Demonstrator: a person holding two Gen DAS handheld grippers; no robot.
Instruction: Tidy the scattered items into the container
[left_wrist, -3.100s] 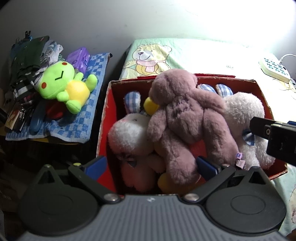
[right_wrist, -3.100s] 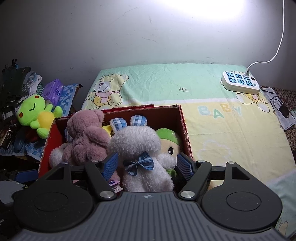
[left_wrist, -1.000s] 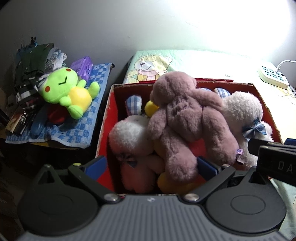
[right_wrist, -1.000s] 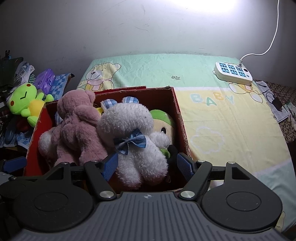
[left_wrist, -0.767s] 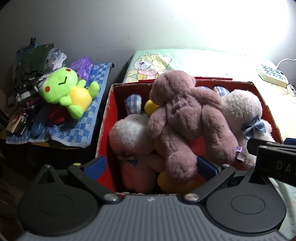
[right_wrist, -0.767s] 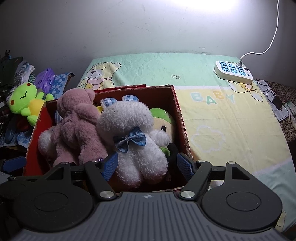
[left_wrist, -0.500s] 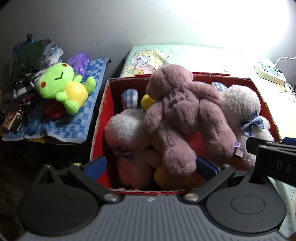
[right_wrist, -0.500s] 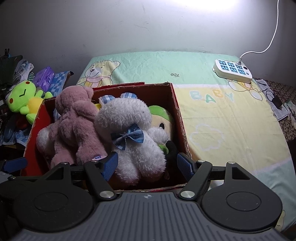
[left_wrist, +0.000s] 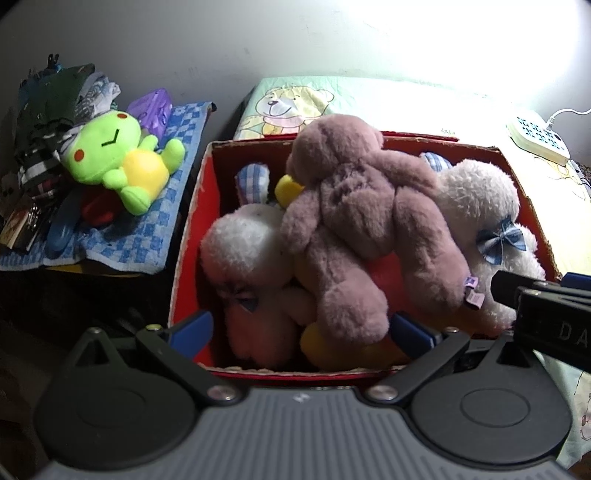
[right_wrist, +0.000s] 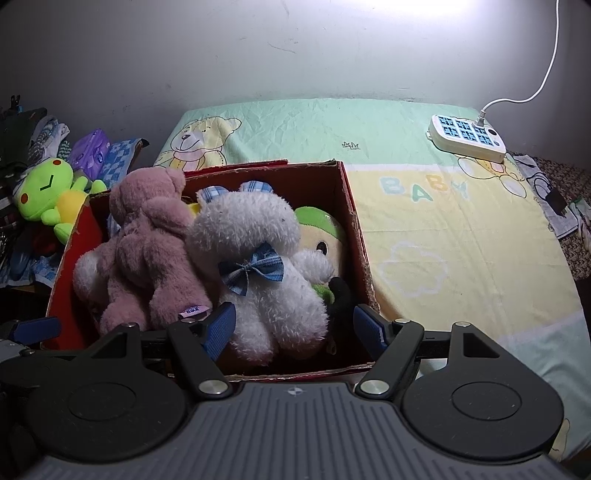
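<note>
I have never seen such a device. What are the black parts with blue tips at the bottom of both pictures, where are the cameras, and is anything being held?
These are two hand-held tongs, one in each of a person's hands; no robot arm is involved. A wide-angle camera sits on each and looks forward along its two fingers. One picture comes from the left tongs, the other from the right tongs. The blue tips are the finger pads. Both tongs are open and hold nothing.

In front stands a red cardboard box on a baby-print sheet. Inside lie a pink teddy bear, a white plush with a blue bow and other toys. A green frog plush lies outside, on a blue checked cloth. A white power strip rests on the sheet.
</note>
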